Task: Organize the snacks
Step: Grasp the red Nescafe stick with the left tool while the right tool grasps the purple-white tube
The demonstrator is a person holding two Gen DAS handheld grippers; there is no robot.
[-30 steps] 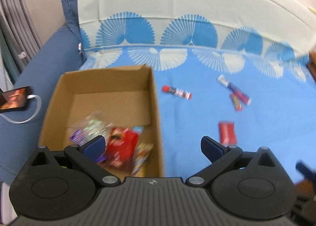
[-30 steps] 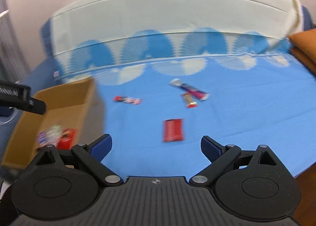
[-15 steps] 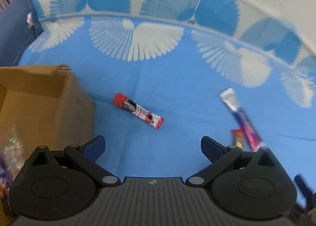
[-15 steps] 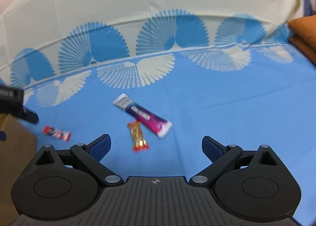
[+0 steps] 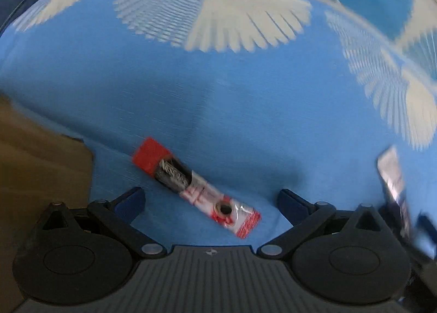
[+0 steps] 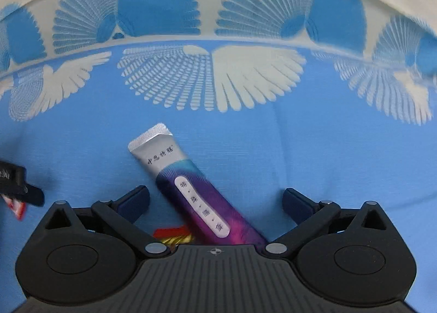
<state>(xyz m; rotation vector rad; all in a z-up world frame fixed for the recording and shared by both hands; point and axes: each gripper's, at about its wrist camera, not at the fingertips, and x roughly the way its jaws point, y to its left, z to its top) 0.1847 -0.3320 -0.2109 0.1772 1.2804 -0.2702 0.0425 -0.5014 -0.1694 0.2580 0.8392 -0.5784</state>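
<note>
My left gripper (image 5: pixel 210 203) is open, low over the blue cloth. A red and white coffee stick sachet (image 5: pixel 195 186) lies diagonally between its fingers. My right gripper (image 6: pixel 215 201) is open too. A silver and purple stick pack (image 6: pixel 192 187) lies diagonally between its fingers, its lower end hidden under the gripper body. A small red and gold snack bar (image 6: pixel 174 236) peeks out beside it. The purple pack's silver end also shows at the right edge of the left wrist view (image 5: pixel 392 173).
The brown cardboard box (image 5: pixel 35 165) stands close on the left in the left wrist view. The blue cloth with white fan patterns (image 6: pixel 327 135) covers the surface. Part of the left gripper (image 6: pixel 16 184) shows at the left edge of the right wrist view.
Both grippers moved forward and down from the box toward the snacks. The coffee sachet now sits between the left fingers and the purple pack between the right fingers. Both stayed open.
</note>
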